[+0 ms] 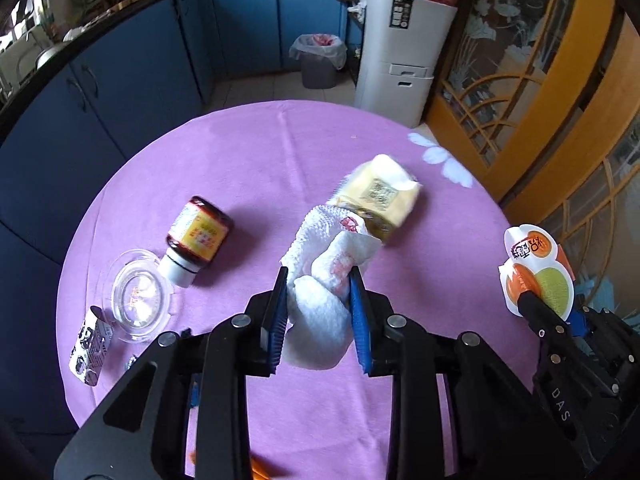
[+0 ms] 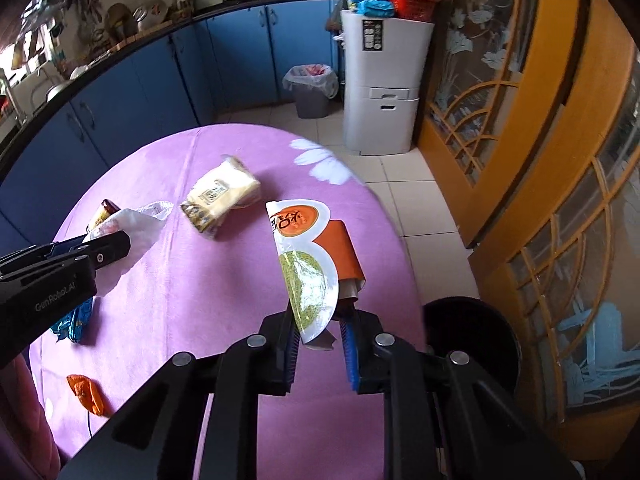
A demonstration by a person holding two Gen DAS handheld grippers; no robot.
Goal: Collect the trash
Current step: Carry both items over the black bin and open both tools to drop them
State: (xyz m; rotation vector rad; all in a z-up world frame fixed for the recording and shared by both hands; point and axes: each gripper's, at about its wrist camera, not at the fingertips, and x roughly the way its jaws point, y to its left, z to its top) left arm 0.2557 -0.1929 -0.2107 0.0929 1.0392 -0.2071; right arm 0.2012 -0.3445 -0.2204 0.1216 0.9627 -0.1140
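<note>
Above the round table with its purple cloth (image 1: 240,152), my left gripper (image 1: 319,276) is shut on a crumpled white paper towel (image 1: 320,316), which bulges out between the blue pads. My right gripper (image 2: 318,318) is shut on an orange-and-white snack wrapper (image 2: 304,264) that stands up from its jaws. That wrapper (image 1: 536,264) also shows at the right edge of the left wrist view. On the cloth lie a brown bottle (image 1: 198,236) on its side, a clear plastic lid (image 1: 140,300), a yellow tissue pack (image 1: 380,196) and a printed wrapper (image 1: 90,350).
A lined grey trash bin (image 2: 310,90) stands on the tiled floor beyond the table, beside a white cabinet (image 2: 380,80). An orange peel (image 2: 86,394) and a blue wrapper (image 2: 74,322) lie near the table's front left. A black stool (image 2: 472,340) stands at the right.
</note>
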